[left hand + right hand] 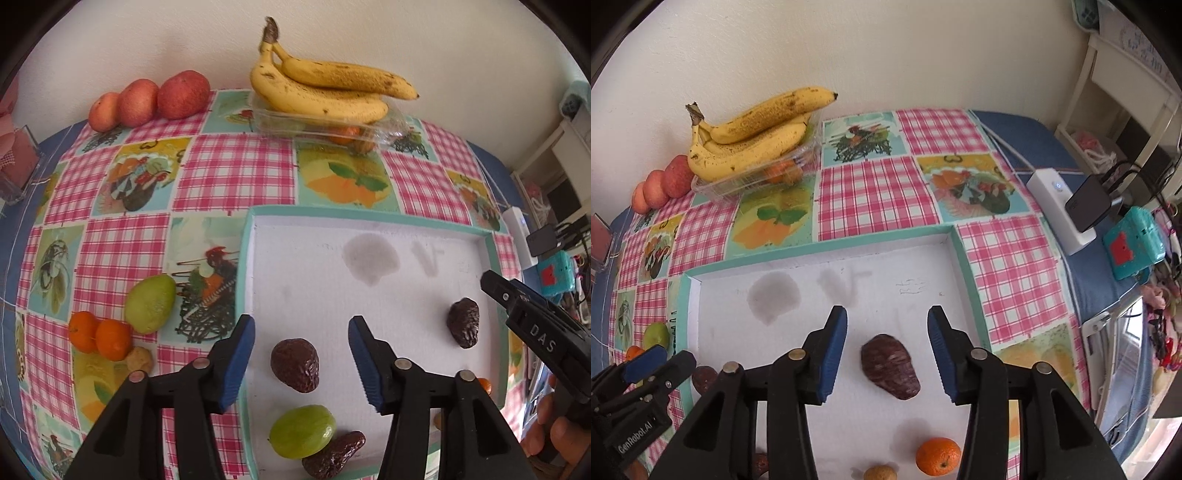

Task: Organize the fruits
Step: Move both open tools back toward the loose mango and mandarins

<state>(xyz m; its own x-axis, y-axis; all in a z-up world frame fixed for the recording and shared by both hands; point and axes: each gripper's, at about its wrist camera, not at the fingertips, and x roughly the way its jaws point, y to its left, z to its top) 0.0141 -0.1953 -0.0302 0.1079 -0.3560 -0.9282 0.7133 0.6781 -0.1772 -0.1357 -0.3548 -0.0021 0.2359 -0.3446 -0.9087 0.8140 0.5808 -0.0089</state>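
Tablecloth [236, 173], one, pink check with fruit-print squares, filling most of both views.

Tray [369, 216], one, white floor with teal rim, lower right of the left wrist view, centre of the right wrist view.

Left gripper [301, 354], one, bottom centre of its own view; its blue-padded fingers [240, 362] stand wide apart, holding nothing, with a dark avocado on the tray floor between them, untouched.

Right gripper [886, 354], one, bottom centre of its own view; its fingers [833, 354] are likewise spread wide, empty, a dark avocado lying between them clear of both pads.

Bananas [325, 88], one bunch of about three, upper centre, resting on a clear plastic container [288, 122].

Apples [147, 99], three, red, in a row at upper left against the wall.

Dark avocados [295, 363], three in the tray in the left wrist view: one lower centre, one [463, 321] at right, one [332, 456] at the bottom edge touching the green fruit.

Green fruits, two: one [303, 430] inside the tray at the bottom, one [149, 302] on the cloth at left, just outside the rim.

Oranges [99, 334], two, touching, lower left on the cloth; one more [938, 456] at the bottom of the right wrist view, in the tray.

Small tan fruits, two: one [140, 360] beside the oranges, one [881, 472] at the bottom edge of the right wrist view.
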